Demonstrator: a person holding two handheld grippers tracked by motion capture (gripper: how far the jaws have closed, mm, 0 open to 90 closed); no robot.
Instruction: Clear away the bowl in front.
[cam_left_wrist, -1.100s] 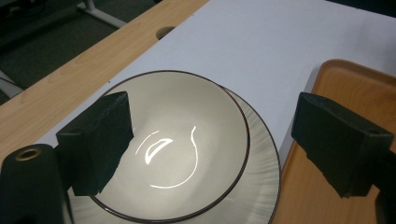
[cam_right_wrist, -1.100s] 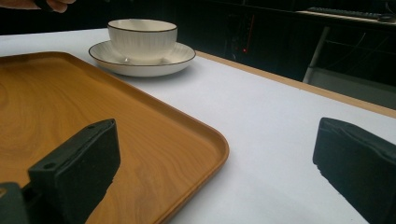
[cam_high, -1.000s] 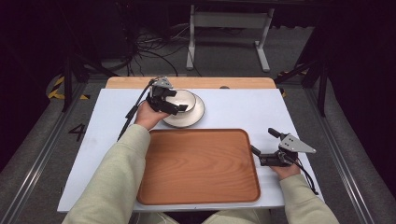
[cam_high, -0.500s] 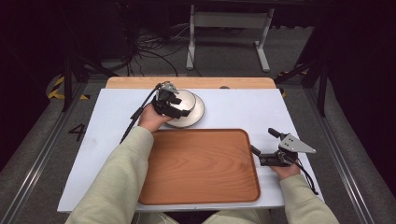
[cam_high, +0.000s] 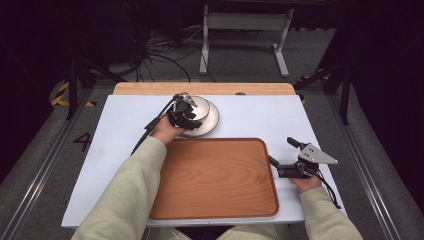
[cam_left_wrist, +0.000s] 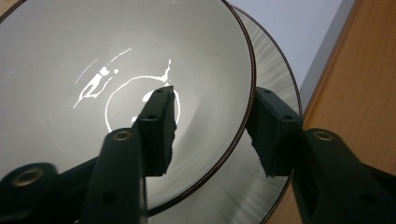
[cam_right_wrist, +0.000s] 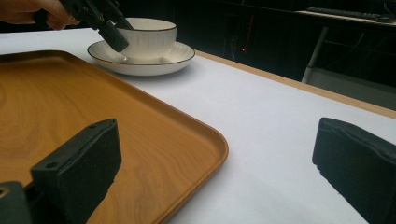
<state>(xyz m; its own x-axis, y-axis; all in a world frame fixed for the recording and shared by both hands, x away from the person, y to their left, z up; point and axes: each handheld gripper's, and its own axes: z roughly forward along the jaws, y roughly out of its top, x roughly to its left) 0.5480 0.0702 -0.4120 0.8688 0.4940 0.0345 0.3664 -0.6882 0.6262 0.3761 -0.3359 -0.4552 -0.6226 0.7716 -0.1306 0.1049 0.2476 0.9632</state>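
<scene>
Bowl (cam_left_wrist: 116, 84) on saucer (cam_right_wrist: 140, 65), left gripper (cam_left_wrist: 210, 126) jaws straddling rim

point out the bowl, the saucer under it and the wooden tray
bowl (cam_right_wrist: 148, 39), right gripper view, on its white outer wall
saucer (cam_right_wrist: 180, 57), right gripper view, on the bare rim right of the bowl
wooden tray (cam_high: 215, 175), high view, on its bare middle

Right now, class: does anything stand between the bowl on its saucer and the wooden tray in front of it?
Nothing visible does. The bowl sits on the saucer, with bare white table between it and the tray. The left gripper straddles the bowl's rim.
</scene>
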